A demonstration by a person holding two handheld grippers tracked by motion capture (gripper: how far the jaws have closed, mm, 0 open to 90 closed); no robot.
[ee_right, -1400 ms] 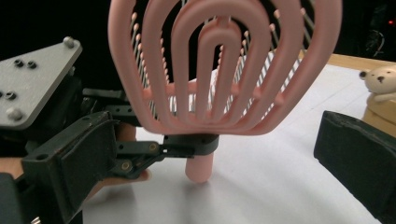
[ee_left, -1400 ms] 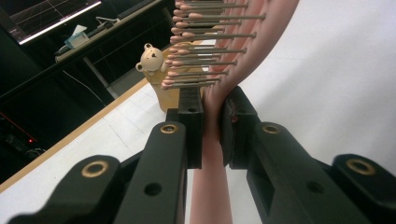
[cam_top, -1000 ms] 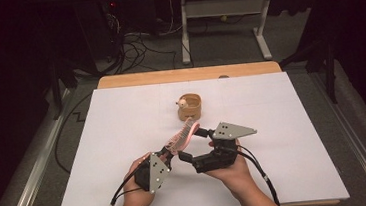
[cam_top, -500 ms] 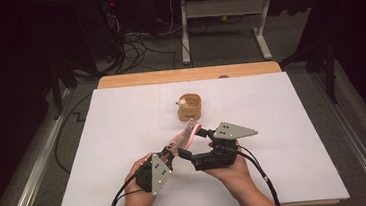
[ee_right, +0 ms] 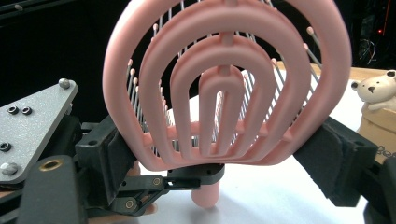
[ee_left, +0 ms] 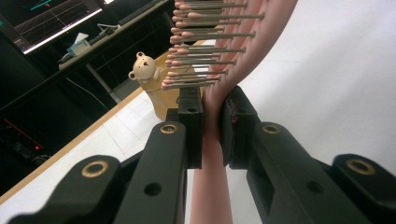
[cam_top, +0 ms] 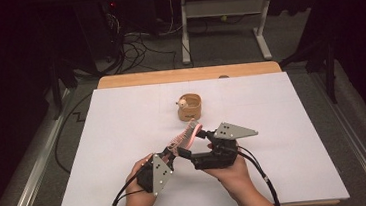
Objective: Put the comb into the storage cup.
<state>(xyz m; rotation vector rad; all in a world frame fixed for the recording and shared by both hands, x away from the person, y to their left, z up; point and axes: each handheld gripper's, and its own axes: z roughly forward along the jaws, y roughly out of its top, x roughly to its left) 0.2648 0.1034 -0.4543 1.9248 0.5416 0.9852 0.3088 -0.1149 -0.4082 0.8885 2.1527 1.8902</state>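
A pink plastic hairbrush (cam_top: pixel 186 135) is held up off the white table top, over its near half and roughly midway between the left and right edges, its head slanting up toward the far edge. The head (ee_right: pixel 224 84) is an open, vented oval made of nested arched ribs around a central spine, with thin metal bristles (ee_left: pixel 205 51) tipped with small pink balls standing out from one face. Its smooth round handle (ee_left: pixel 211 177) runs down from the head toward the near edge, clamped between two black pads.
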